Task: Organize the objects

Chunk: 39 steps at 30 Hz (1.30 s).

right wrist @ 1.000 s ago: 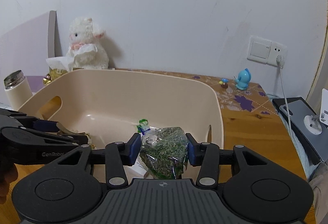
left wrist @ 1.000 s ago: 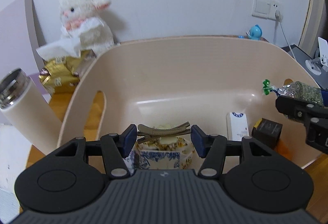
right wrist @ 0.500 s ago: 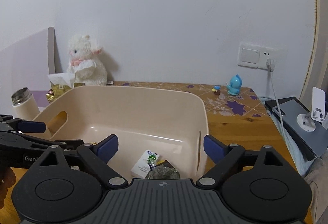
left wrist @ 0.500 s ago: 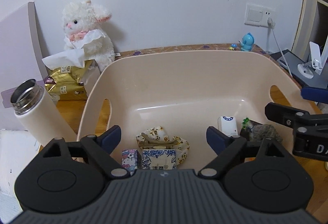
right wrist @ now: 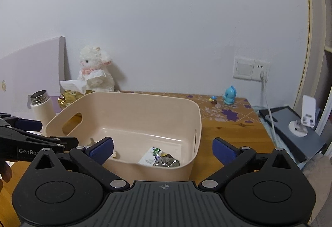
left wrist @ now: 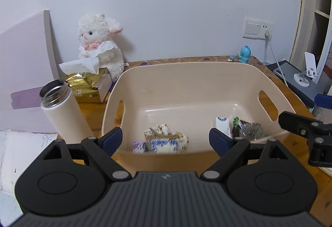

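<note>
A beige plastic bin [left wrist: 186, 79] [right wrist: 132, 102] stands on the wooden table. Inside lie a hair clip [left wrist: 160, 135] on small patterned tissue packs [left wrist: 164, 142], a white box [left wrist: 222, 126] and a bag of dried green herbs [left wrist: 251, 130] [right wrist: 166, 161]. My left gripper [left wrist: 164, 139] is open and empty, held back from the bin's near wall. My right gripper [right wrist: 162, 150] is open and empty, above the bin's near right side. It shows at the right edge of the left wrist view [left wrist: 307, 133].
A white open thermos [left wrist: 62, 110] stands left of the bin. A gold tissue box [left wrist: 89, 85] and a white plush lamb [left wrist: 99, 46] sit behind it. A blue figurine [right wrist: 229, 98], a wall socket with cable [right wrist: 263, 75] and a grey tablet with stand [right wrist: 298, 129] are to the right.
Both grippers opened: the left dropped the hair clip, the right dropped the herb bag into the bin. Both then drew back and up from the bin.
</note>
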Each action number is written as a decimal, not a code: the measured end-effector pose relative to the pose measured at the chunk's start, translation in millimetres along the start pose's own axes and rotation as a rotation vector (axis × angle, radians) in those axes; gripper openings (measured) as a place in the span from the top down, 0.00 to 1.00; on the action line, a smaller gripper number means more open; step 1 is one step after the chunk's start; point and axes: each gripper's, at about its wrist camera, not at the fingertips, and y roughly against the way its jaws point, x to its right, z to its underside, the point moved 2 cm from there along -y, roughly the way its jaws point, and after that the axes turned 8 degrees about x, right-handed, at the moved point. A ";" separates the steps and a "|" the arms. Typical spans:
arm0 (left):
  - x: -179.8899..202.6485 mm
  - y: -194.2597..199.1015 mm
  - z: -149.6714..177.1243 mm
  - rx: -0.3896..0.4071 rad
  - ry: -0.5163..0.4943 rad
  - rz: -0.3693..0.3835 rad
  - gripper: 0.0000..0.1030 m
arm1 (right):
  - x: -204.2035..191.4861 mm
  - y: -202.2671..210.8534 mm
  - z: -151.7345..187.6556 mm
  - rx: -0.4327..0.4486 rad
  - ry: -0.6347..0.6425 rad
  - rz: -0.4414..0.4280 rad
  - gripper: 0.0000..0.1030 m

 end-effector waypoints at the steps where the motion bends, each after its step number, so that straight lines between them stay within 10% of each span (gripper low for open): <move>1: -0.3 4.7 1.8 0.002 -0.002 0.000 0.11 | -0.8 4.6 0.6 0.004 0.005 0.000 0.00; 39: -8.2 139.8 48.0 0.078 0.029 0.011 0.11 | 0.5 113.8 17.1 0.014 -0.047 -0.065 0.00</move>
